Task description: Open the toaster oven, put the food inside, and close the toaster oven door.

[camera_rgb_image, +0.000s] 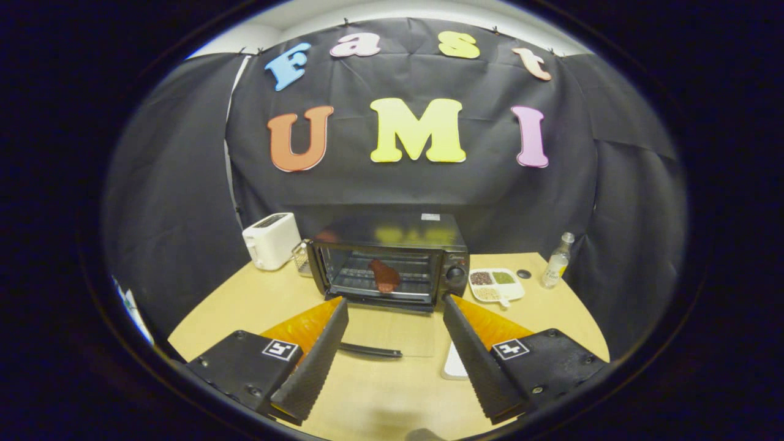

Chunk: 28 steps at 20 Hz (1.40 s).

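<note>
**Inspector A:** Gripper view, nearest items first. The tongs (392,318) are spread wide, both fingers (312,361) clear of everything, nothing held between them. They hang above a pale wooden table (380,398).

**Inspector B:** And between the fingers?

**Inspector A:** The toaster oven door (392,331) lies dropped flat and fully open, its glass see-through against the table. Its dark handle (370,350) sits at the near edge, closer to the left finger. A small white object (454,366) rests on the table just beside the right finger; I cannot tell what it is.

**Inspector B:** The food?

**Inspector A:** Just beyond the fingertips stands the black toaster oven (392,260). A reddish-brown piece of food (384,275) lies on the wire rack inside the cavity, roughly central. The control knobs (456,274) are on the oven's right side.

**Inspector B:** Surroundings?

**Inspector A:** Right of the oven, a white divided dish (496,285) holding grains or seeds in separate compartments; past it a small dark cap (523,274) and a clear bottle (557,262), upright. Left of the oven, a white toaster (271,240), with a small wire item (300,257) between the two.
</note>
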Each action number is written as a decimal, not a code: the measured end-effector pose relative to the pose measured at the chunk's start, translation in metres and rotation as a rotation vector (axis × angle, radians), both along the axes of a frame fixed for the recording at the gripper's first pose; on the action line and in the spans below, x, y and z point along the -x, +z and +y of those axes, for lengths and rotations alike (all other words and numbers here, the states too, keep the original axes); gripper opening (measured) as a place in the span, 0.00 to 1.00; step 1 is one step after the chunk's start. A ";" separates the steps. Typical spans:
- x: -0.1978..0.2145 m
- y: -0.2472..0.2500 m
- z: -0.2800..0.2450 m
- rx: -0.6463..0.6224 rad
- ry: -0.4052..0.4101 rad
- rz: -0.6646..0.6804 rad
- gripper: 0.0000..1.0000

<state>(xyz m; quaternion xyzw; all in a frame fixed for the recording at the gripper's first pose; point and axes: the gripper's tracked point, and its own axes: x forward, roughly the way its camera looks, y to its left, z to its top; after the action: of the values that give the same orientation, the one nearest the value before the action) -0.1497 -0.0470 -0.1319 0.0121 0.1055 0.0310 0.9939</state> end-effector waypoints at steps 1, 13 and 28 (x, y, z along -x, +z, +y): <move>0.008 -0.007 0.000 -0.003 0.001 0.006 1.00; 0.038 -0.104 0.038 0.049 -0.081 0.154 1.00; -0.081 -0.221 0.060 -0.040 -0.155 0.370 1.00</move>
<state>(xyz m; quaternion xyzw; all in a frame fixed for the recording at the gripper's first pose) -0.0685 0.0129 -0.3531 0.0456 0.2843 -0.0463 0.9565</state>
